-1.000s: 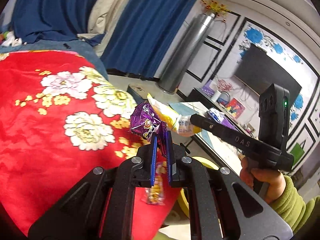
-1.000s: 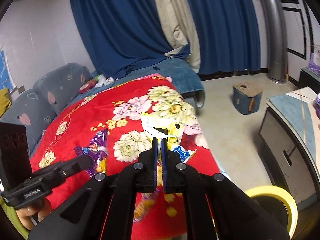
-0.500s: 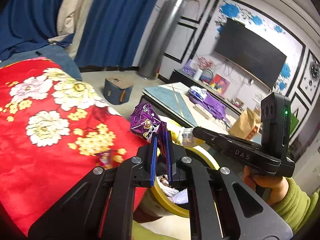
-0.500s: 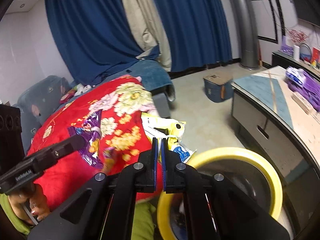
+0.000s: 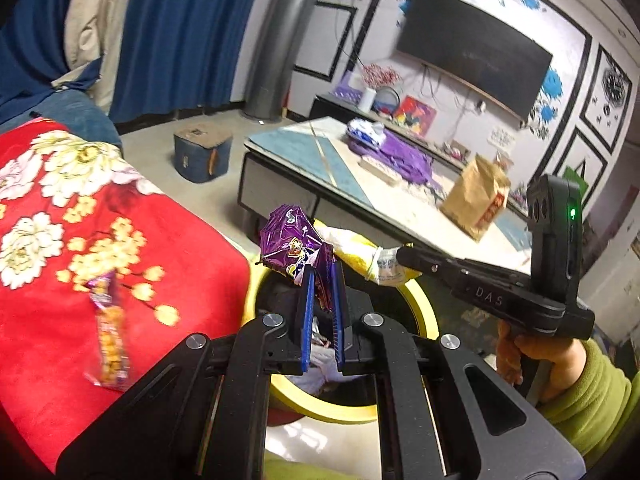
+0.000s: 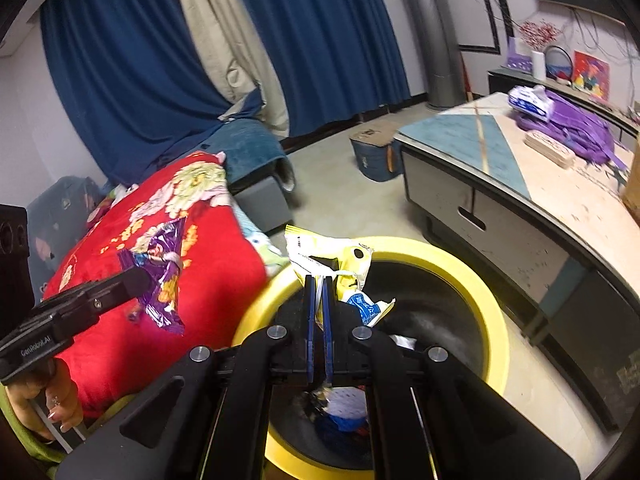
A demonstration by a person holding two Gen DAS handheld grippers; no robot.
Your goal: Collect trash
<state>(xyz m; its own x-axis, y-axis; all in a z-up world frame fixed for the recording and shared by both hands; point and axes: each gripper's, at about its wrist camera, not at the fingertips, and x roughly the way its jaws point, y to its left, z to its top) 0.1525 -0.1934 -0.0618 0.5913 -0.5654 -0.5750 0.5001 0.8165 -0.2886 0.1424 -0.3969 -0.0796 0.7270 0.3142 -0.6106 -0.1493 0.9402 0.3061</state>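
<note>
My left gripper (image 5: 320,270) is shut on a crumpled purple snack wrapper (image 5: 290,242) and hangs over the near rim of a yellow-rimmed black trash bin (image 5: 420,304). In the right wrist view the same wrapper (image 6: 162,276) shows at the left gripper's tip, beside the bin. My right gripper (image 6: 318,280) is shut on a yellow and white snack bag (image 6: 332,258) above the bin (image 6: 492,320), which holds several pieces of trash. In the left wrist view that bag (image 5: 368,258) sticks out of the right gripper's tip (image 5: 400,256).
A red floral blanket (image 5: 60,240) covers the sofa at left, and an orange snack packet (image 5: 110,332) lies on it. A low coffee table (image 6: 520,184) with a brown paper bag (image 5: 476,196) and purple cloth stands right of the bin. A blue stool (image 5: 202,150) sits on the floor.
Both grippers have swung right from above the red blanket to over the yellow-rimmed bin, each still shut on its wrapper. The bin now lies right under them.
</note>
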